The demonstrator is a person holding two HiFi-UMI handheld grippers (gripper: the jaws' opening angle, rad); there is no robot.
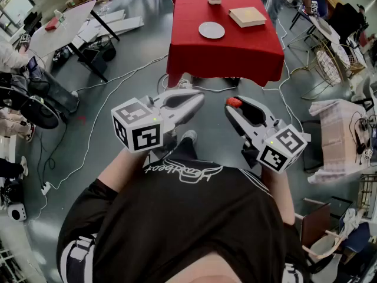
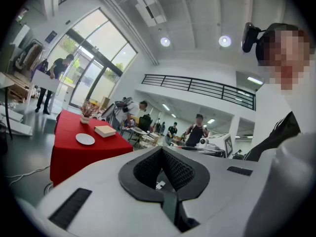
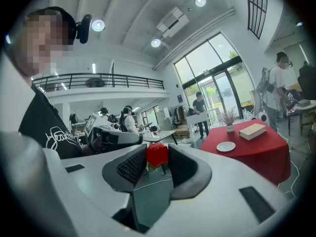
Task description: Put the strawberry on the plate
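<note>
Half done, seemingly — strawberry [image 1: 234, 102] pinched in right gripper [image 3: 157, 154], left gripper [image 2: 162, 154] closed, empty. Next: carry forward over the white plate [image 1: 211, 30] on the red-clothed table [image 1: 247, 49], then release.

We wear a black T-shirt [image 1: 177, 229] with white script across the chest and white stripes on the sleeve [image 1: 75, 257] at eight o'clock. Our left gripper [image 1: 197, 100] and right gripper [image 1: 234, 106] are pale grey shells with black ribbed pads, each carrying a black-and-white marker cube [image 1: 138, 131].

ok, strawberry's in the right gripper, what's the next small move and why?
Probably carry the right gripper forward toward the round white plate on the red-clothed table: it is shut on the small red strawberry, and the plate lies well ahead.
</note>
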